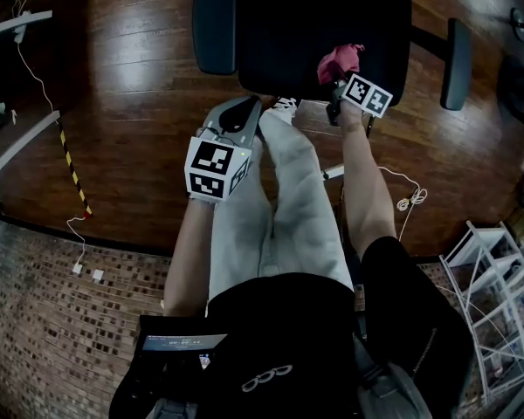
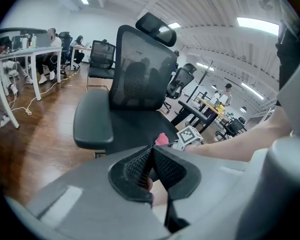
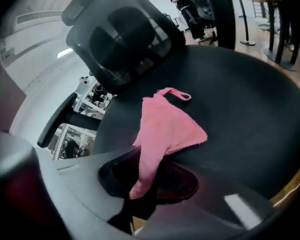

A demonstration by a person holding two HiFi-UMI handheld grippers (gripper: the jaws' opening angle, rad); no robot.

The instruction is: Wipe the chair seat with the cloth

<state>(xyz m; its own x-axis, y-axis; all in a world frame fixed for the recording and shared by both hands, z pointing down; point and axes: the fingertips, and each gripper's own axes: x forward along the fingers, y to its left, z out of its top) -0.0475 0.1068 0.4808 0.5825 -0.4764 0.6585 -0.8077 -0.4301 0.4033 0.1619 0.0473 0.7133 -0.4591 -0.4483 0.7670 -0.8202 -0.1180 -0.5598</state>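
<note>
A black office chair stands before me, its seat [image 1: 314, 33] dark and wide. A pink cloth [image 3: 165, 129] lies spread on the seat [image 3: 240, 109] near its front right, with one end pinched between the jaws of my right gripper [image 3: 142, 179], which is shut on it. In the head view the cloth [image 1: 339, 61] shows just beyond the right gripper [image 1: 339, 84]. My left gripper [image 1: 240, 116] hangs short of the seat's front edge, over the person's legs, jaws shut with nothing in them. In the left gripper view its pads [image 2: 140, 166] meet, and the cloth [image 2: 161, 139] shows beyond.
The chair's armrests [image 1: 214, 20] [image 1: 457, 64] flank the seat, and its mesh back [image 2: 145, 74] rises behind. The floor is dark wood with cables [image 1: 410, 201] and striped tape [image 1: 70, 160]. A white rack [image 1: 498, 286] stands at the right. Desks and seated people [image 2: 20, 49] fill the room.
</note>
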